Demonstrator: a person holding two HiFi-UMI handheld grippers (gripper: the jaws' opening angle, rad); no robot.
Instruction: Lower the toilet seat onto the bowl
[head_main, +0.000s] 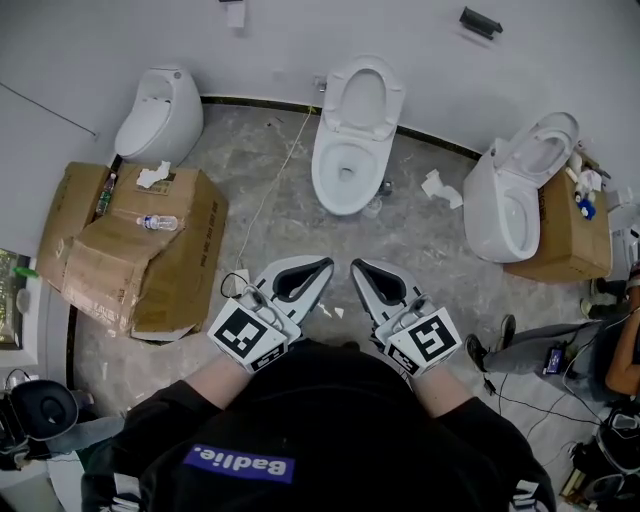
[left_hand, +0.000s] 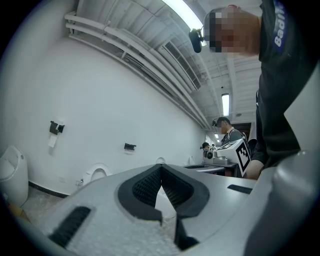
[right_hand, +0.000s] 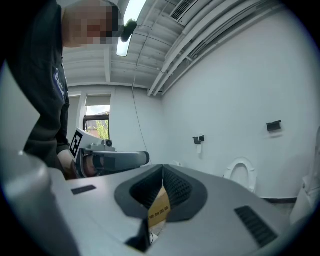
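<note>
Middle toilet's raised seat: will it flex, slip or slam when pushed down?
The seat looks like a rigid glossy ring, so probably stiff but slippery. It stands raised behind the bowl, so once tipped forward it may drop fast.
</note>
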